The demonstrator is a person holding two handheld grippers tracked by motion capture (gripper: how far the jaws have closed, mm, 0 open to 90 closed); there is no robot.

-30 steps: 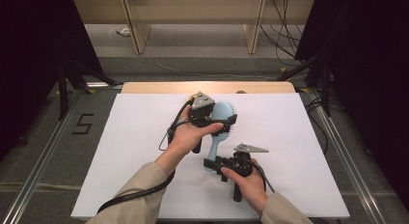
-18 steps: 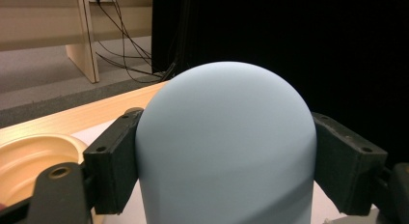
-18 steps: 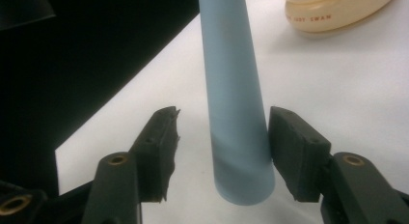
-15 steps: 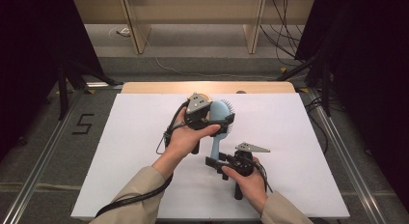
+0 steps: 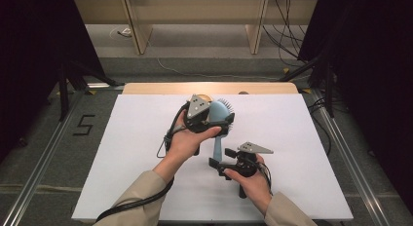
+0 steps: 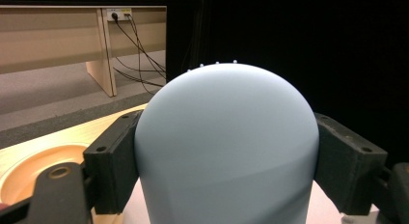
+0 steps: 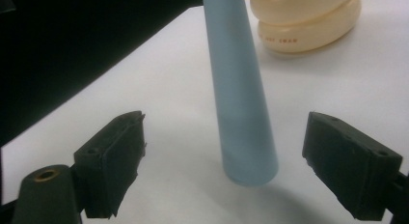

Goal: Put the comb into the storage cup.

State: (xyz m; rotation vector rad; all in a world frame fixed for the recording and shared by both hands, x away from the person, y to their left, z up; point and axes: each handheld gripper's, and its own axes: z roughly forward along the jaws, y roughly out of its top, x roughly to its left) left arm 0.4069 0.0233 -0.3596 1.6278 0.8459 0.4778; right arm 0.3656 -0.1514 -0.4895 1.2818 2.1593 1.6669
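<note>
A pale blue hairbrush (image 5: 217,138) is held upright-tilted over the white table, bristles facing away. My left gripper (image 5: 220,123) is shut on its rounded head (image 6: 226,147), one pad (image 6: 113,161) on each side. The handle (image 7: 241,113) points down toward the table. My right gripper (image 7: 231,161) has just been opening; its jaws now stand wide on either side of the handle's end, touching nothing. In the high view that right gripper (image 5: 219,168) sits just below the handle's tip.
The white table top (image 5: 302,138) has bare room left and right of both hands. A wooden dish (image 6: 29,171) lies by the far wooden edge (image 5: 160,88). A cream rounded object (image 7: 304,21) sits on the table beyond the handle.
The right gripper's jaws have spread apart off the brush handle. The left hand, still gripping the brush head, has barely shifted.
</note>
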